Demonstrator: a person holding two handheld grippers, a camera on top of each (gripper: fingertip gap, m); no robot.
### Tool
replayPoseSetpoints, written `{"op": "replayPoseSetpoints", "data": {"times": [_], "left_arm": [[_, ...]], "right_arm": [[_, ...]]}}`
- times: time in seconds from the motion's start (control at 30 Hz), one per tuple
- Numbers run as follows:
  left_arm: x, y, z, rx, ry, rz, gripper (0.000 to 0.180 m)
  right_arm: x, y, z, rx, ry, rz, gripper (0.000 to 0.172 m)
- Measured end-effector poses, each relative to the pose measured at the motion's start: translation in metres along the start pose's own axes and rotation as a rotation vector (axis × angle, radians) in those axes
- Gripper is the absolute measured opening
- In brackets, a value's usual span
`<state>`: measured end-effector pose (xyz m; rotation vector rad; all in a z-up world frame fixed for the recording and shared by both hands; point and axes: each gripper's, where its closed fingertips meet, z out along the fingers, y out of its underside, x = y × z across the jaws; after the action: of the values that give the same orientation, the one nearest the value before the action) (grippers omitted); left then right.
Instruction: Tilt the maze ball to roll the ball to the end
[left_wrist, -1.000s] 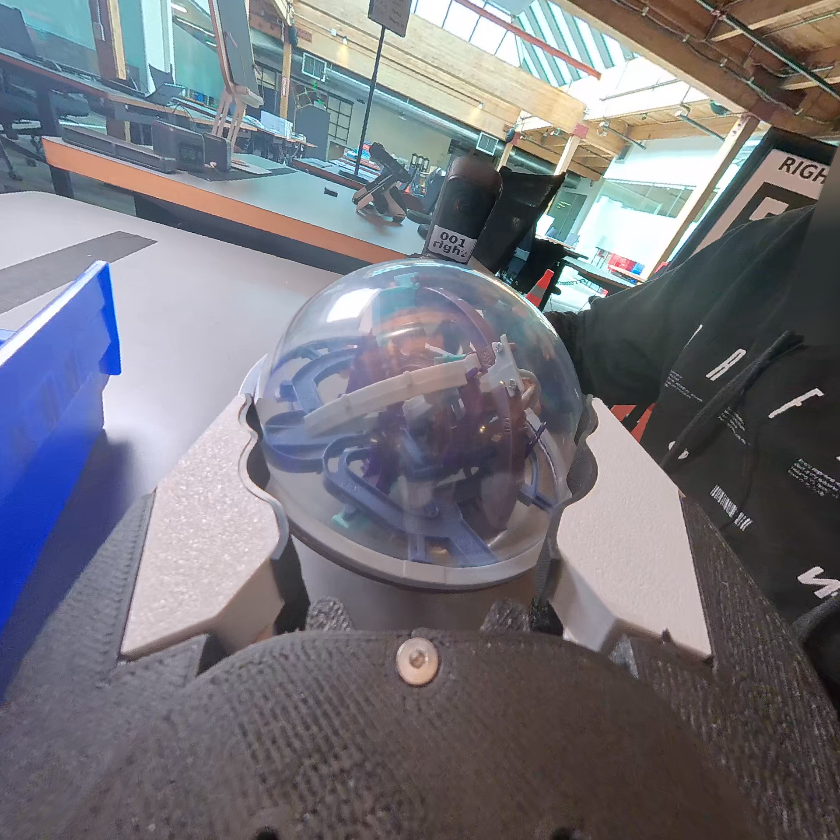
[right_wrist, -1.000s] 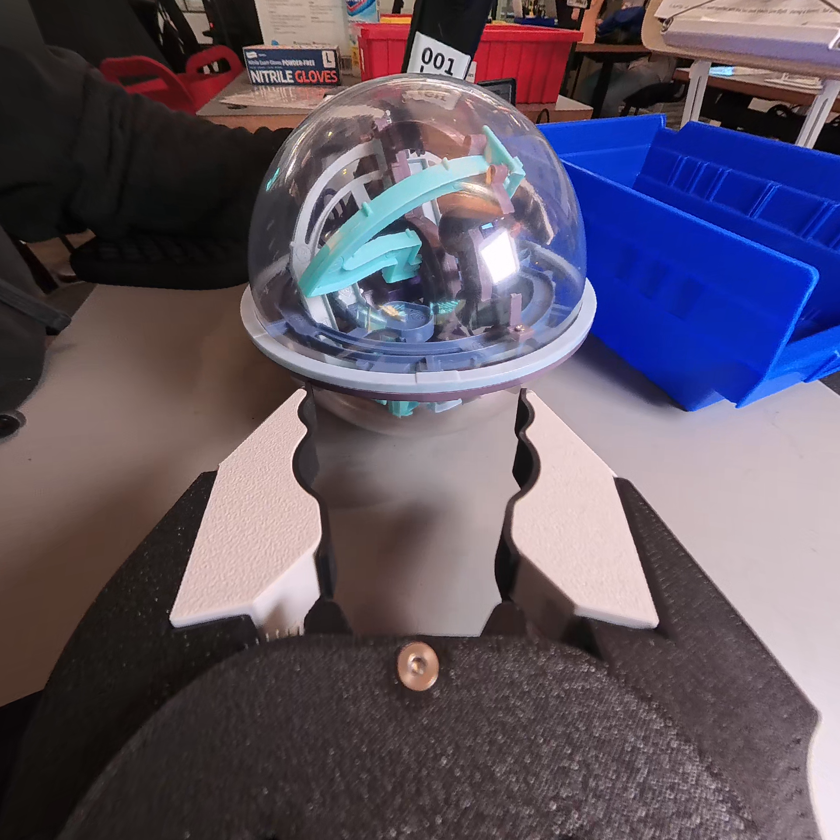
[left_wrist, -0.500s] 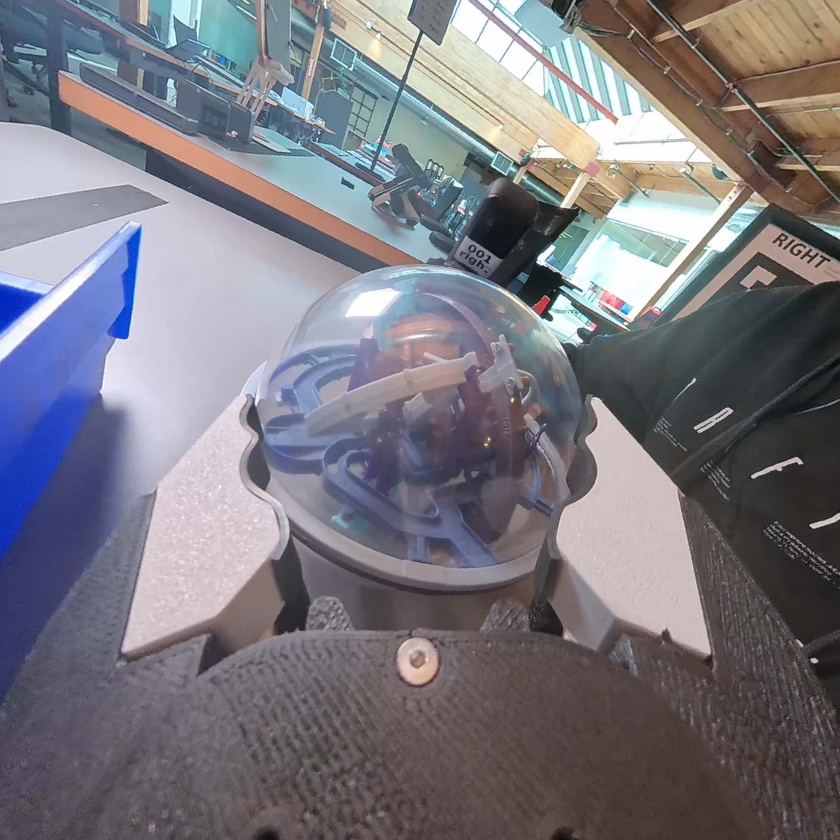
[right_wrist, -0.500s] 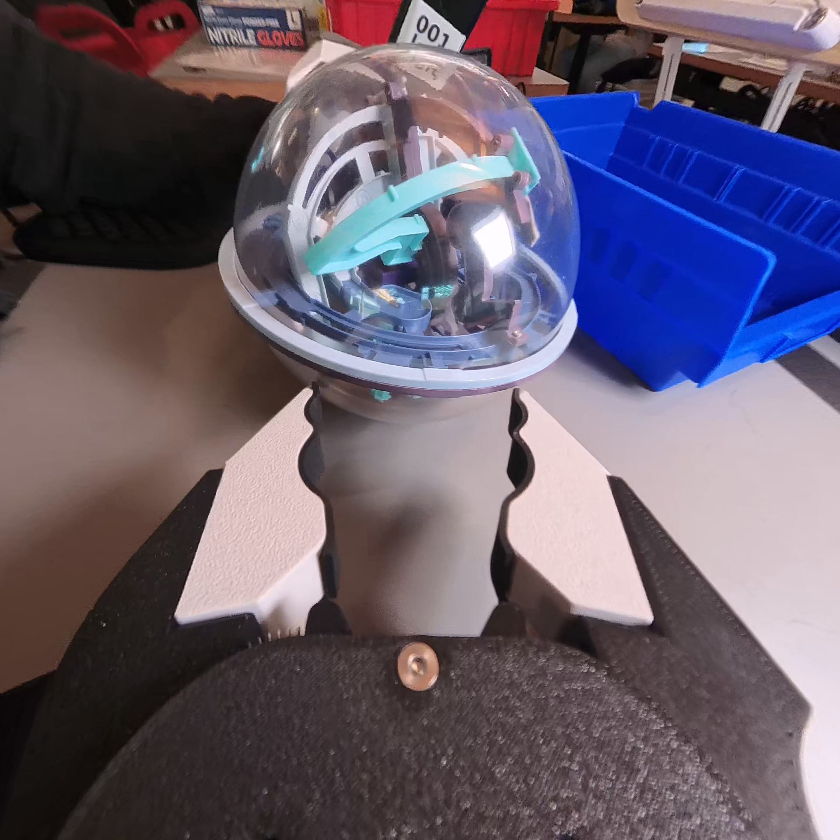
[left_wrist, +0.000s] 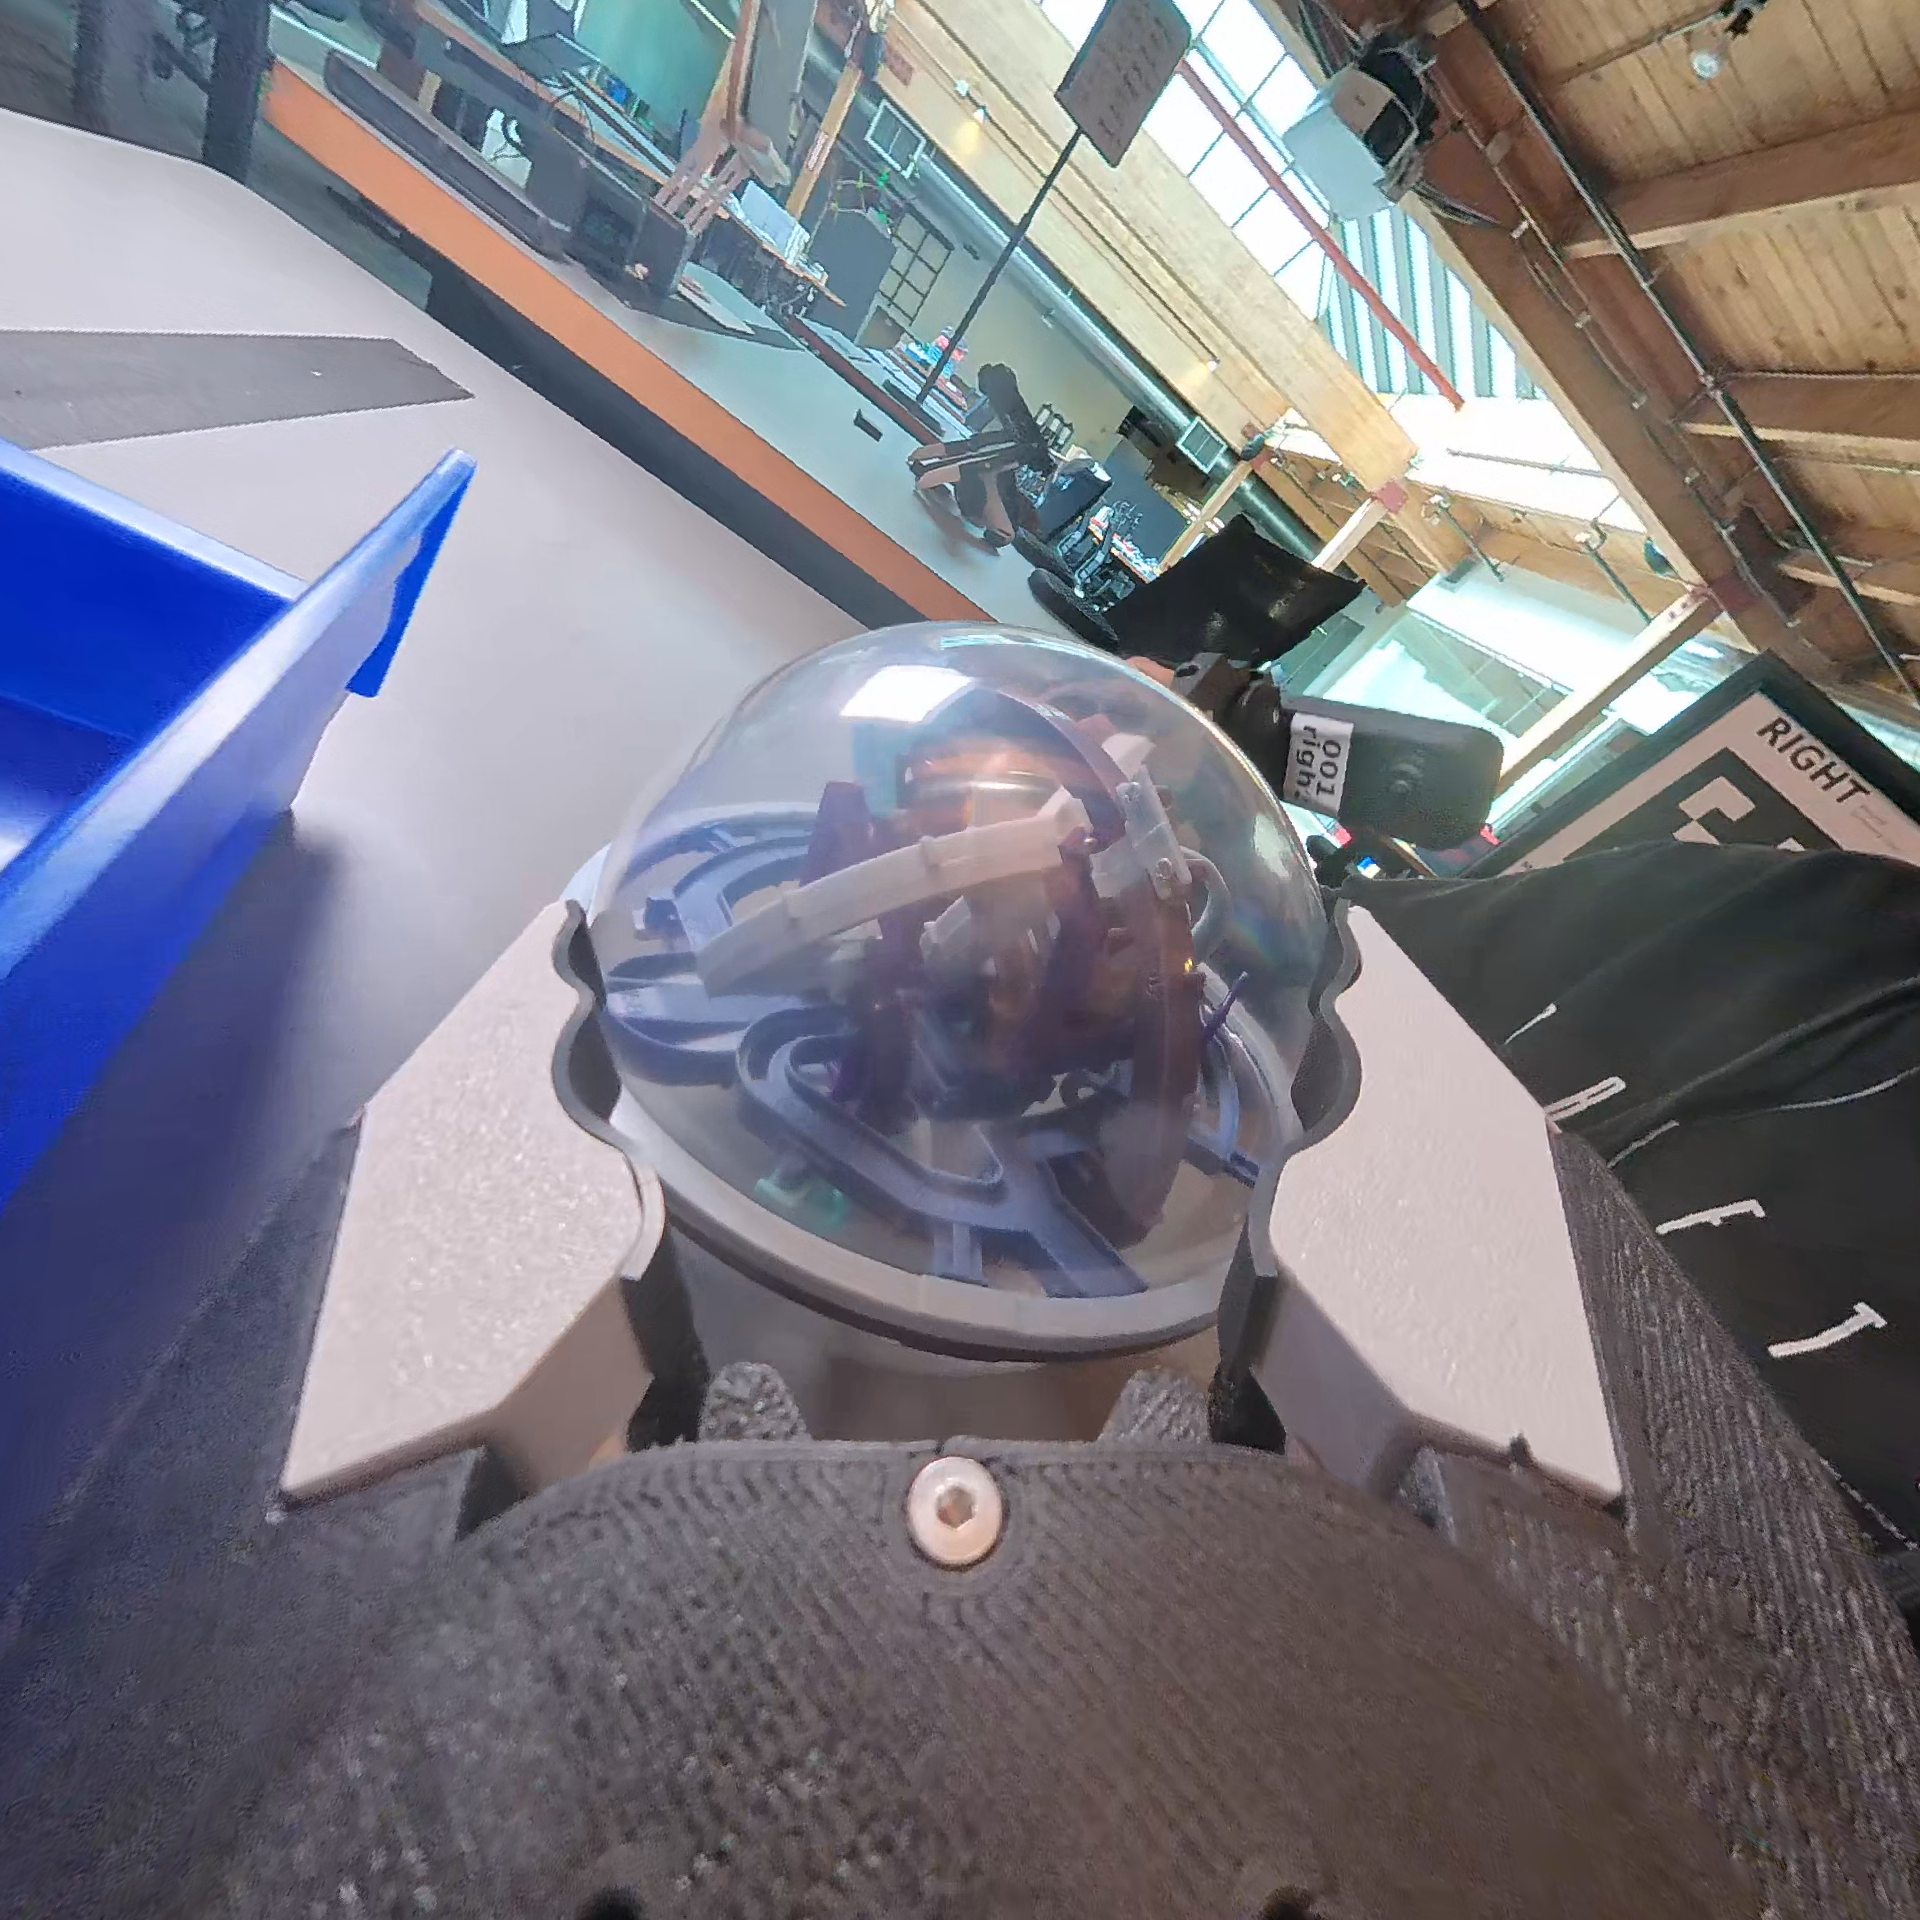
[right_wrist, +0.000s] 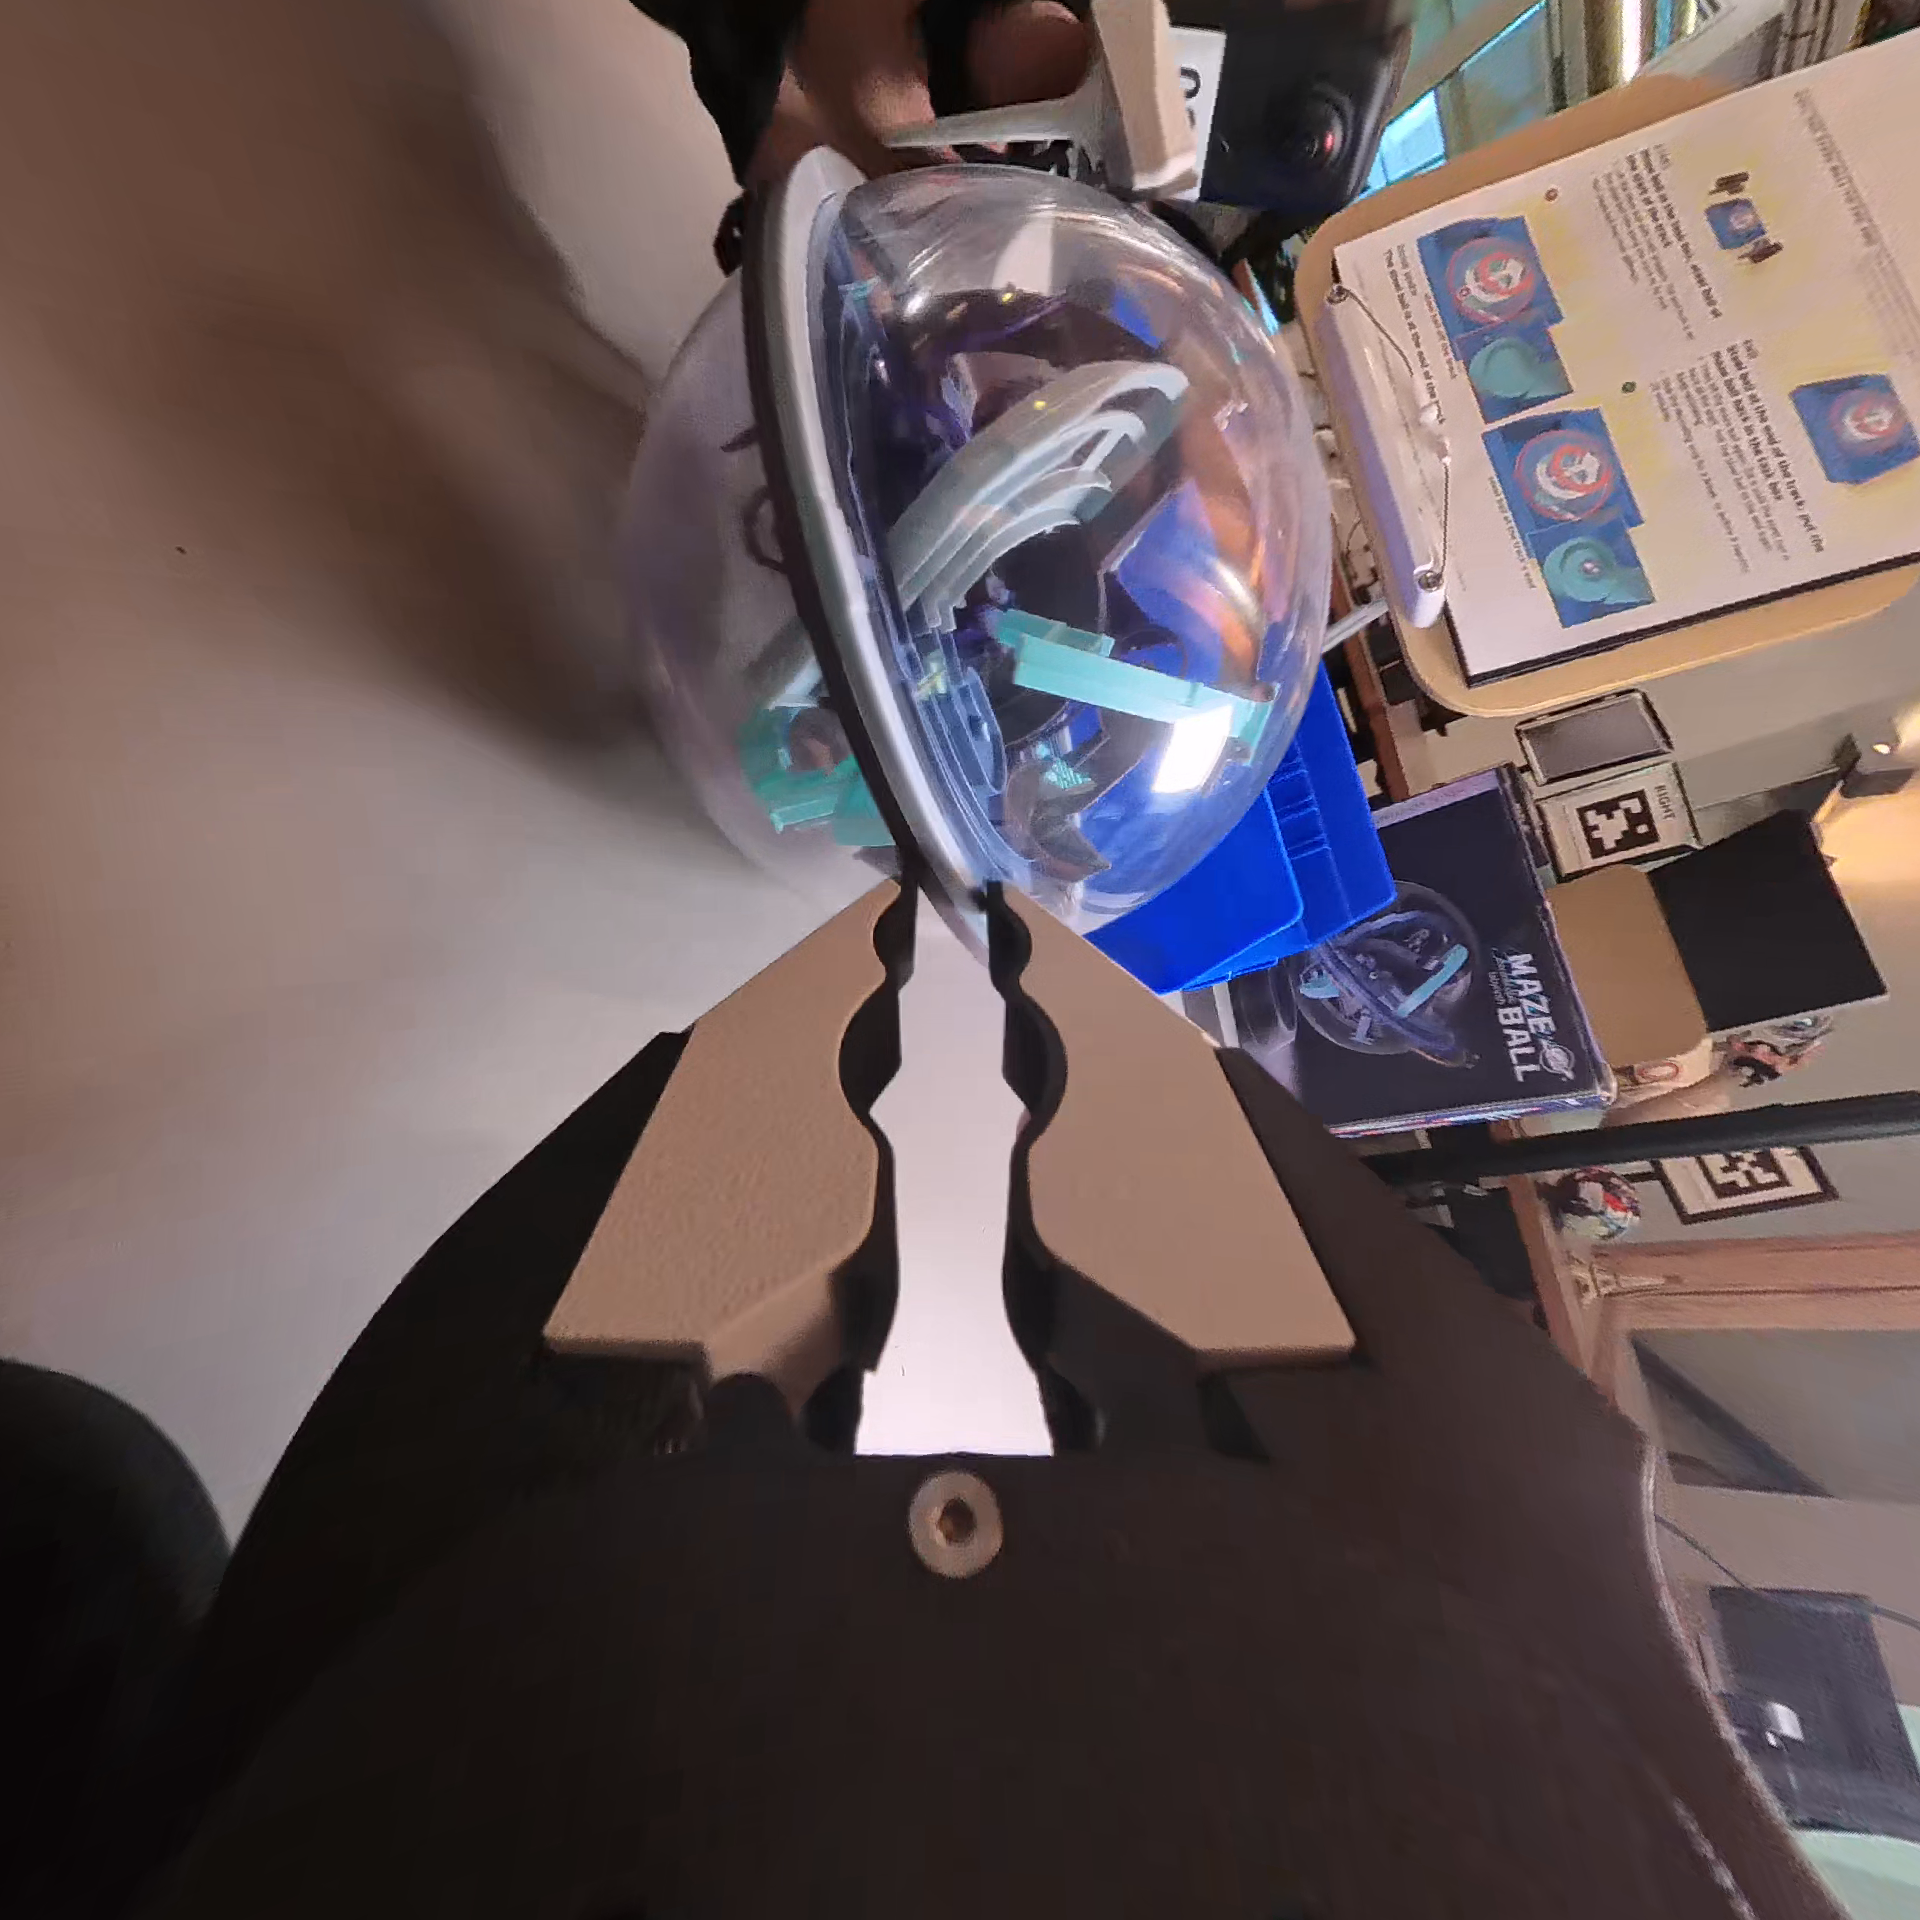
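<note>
The maze ball is a clear sphere with blue, purple, white and teal tracks and a grey rim around its middle. My left gripper is spread wide, with both pads pressed on the sphere's sides, and holds it above the grey table. In the right wrist view the ball is turned so that its rim runs nearly upright. My right gripper is closed narrowly, its fingertips pinching the near edge of the rim. I cannot make out the small ball inside.
A blue bin stands at the left, and shows behind the ball in the right wrist view. The person's black sleeve is at the right. The maze ball's box and an instruction sheet stand beyond.
My right gripper was open under the ball; it has rolled about a quarter turn and closed on the rim. My left gripper has tilted with the ball, keeping its hold.
</note>
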<state>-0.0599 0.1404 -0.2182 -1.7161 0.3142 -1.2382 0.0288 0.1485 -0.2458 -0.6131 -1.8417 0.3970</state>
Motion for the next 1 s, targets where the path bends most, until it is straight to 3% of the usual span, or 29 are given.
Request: {"op": "replayPoseSetpoints", "data": {"times": [0.37, 0.7, 0.77, 1.0], "left_arm": [[0.002, -0.006, -0.010, 0.031, -0.047, 0.094, 0.121], [0.010, 0.022, -0.024, -0.033, -0.007, 0.235, 0.132], [0.003, 0.025, -0.023, -0.048, -0.052, 0.261, 0.125], [-0.004, 0.026, -0.013, -0.048, -0.153, 0.337, 0.127]], "right_arm": [[-0.011, 0.027, 0.016, -0.029, -0.023, 0.080, 0.009], [-0.017, 0.035, 0.021, -0.003, -0.064, 0.203, 0.006], [-0.016, 0.035, 0.021, -0.002, -0.062, 0.216, 0.005], [-0.016, 0.037, 0.021, -0.012, -0.061, 0.244, 0.005]]}}
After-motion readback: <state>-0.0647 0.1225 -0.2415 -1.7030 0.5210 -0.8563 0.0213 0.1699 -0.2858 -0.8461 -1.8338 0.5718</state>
